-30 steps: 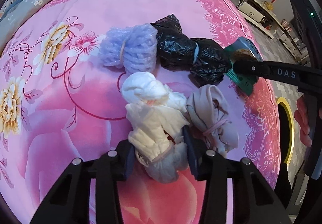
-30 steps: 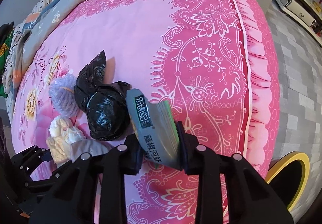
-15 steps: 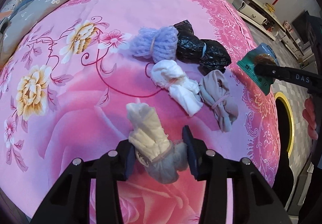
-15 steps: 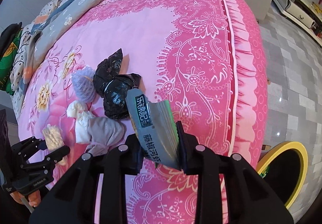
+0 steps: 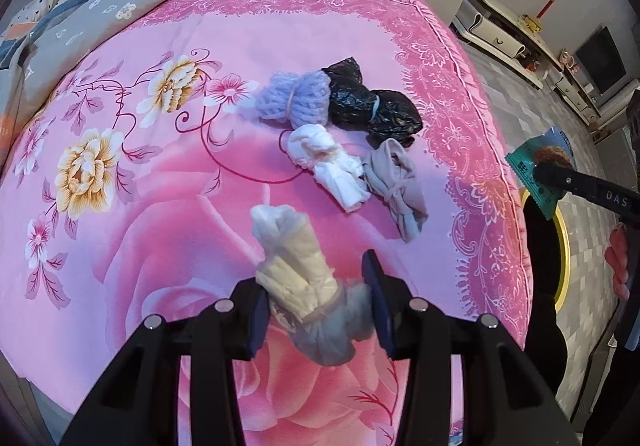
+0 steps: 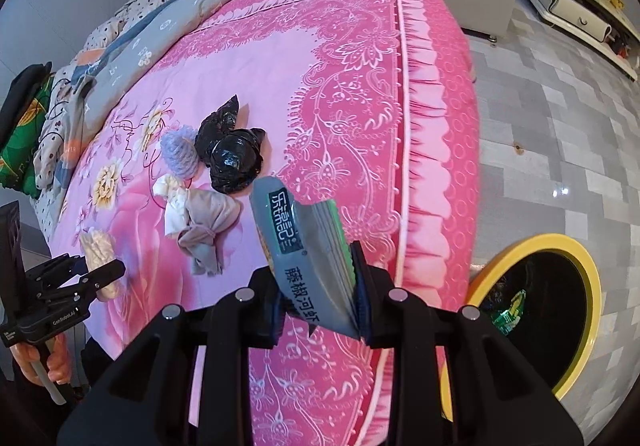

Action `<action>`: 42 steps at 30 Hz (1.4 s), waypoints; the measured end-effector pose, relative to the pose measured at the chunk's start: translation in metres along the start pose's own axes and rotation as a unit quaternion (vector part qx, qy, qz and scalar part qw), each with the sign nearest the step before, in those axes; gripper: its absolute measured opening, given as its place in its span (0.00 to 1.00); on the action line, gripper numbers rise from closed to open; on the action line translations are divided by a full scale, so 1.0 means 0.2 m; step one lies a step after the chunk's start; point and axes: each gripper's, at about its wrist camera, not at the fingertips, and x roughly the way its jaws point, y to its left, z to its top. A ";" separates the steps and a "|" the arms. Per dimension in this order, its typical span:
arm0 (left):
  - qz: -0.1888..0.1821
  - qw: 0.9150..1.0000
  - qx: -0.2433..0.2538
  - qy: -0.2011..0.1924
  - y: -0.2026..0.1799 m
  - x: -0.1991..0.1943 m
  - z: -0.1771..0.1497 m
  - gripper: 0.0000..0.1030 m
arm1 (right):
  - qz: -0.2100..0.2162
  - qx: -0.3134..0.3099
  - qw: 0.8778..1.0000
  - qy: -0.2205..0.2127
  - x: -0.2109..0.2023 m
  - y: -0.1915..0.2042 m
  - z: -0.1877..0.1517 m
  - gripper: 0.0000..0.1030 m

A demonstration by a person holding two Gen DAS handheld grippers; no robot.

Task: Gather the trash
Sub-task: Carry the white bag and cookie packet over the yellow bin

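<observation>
My left gripper (image 5: 316, 310) is shut on a cream knotted bag bundle (image 5: 296, 258), held up above the pink flowered bedspread (image 5: 120, 246). My right gripper (image 6: 318, 294) is shut on a grey and green snack packet (image 6: 304, 246), also seen as the packet (image 5: 540, 165) at the right of the left wrist view. On the bed lie a purple bundle (image 5: 292, 99), a black bag bundle (image 5: 372, 105), a white bundle (image 5: 328, 165) and a beige bundle (image 5: 396, 185). The left gripper (image 6: 92, 274) with its cream bundle (image 6: 98, 246) shows at the left edge of the right wrist view.
A black bin with a yellow rim (image 6: 536, 310) stands on the grey tiled floor beside the bed, with green trash inside. A rumpled grey quilt (image 6: 160, 29) lies at the head of the bed. White low furniture (image 5: 500, 29) lines the far wall. A hand (image 6: 44, 358) grips the left handle.
Both grippers have risen and pulled back from the pile. The cream bundle has lifted off the bed with the left gripper, and the packet has swung away from the black bundle toward the bed's edge.
</observation>
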 end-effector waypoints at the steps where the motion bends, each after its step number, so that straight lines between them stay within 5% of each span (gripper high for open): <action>1: -0.001 1.000 0.002 -0.001 -0.02 -0.01 0.00 0.39 | 0.000 0.002 1.000 -0.001 -0.02 -0.01 -0.01 0.26; 42: -0.075 0.986 0.145 0.024 -1.32 0.12 0.06 0.39 | -0.052 0.131 0.989 -0.043 -0.54 -0.89 -0.50 0.27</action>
